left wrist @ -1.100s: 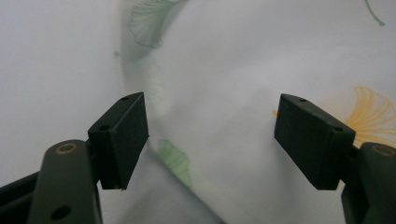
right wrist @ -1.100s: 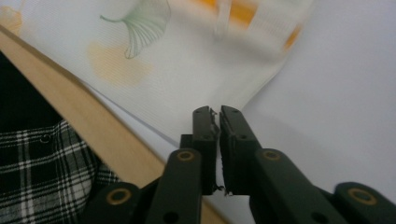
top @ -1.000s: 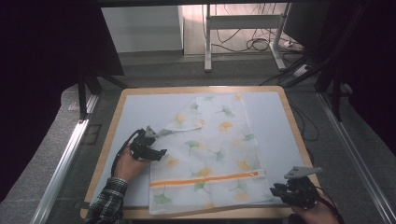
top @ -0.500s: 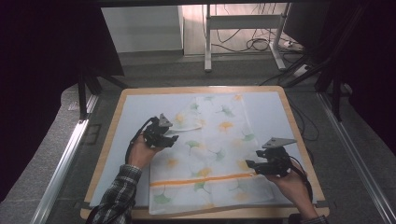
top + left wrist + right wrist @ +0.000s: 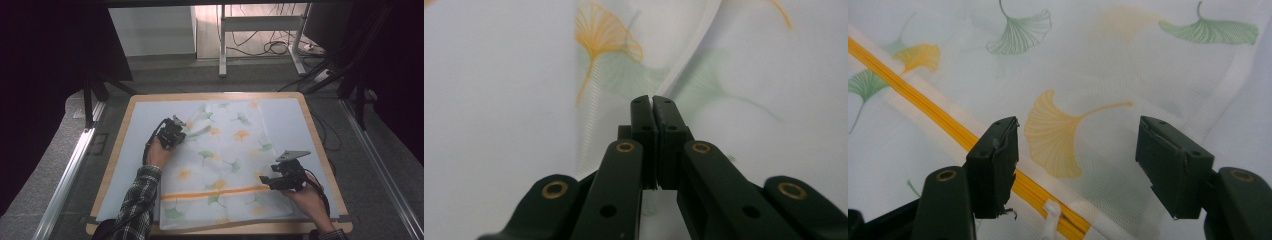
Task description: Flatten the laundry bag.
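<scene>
- White mesh laundry bag (image 5: 225,165), printed with green and yellow ginkgo leaves and crossed by an orange zipper (image 5: 212,191), lies spread over the middle of the pale blue mat on the wood-rimmed worktop (image 5: 320,137), its zipper end towards the person.
- Most of the bag lies flat; its far left corner (image 5: 197,127) is turned up and folded over towards the centre, so a fold appears to be just starting there.
- Left gripper (image 5: 176,131) sits at that lifted corner; in the left gripper view its jaws have just been closing and now stand together (image 5: 653,107), with the white hem of the mesh (image 5: 684,65) running right up to the tips. It seems pinched on the hem, though the cloth between the pads is hidden.
- Right gripper (image 5: 280,181) hovers over the near right part of the bag, just above the zipper's right end; its jaws have just been opening and stand apart (image 5: 1075,150) with nothing between them, a yellow leaf and the white zipper pull (image 5: 1050,215) lying below.
- Judging by this, the corner grasp is done on the left; the right side is not yet gripped, and the actual folding of the bag is nearly all left to do.
</scene>
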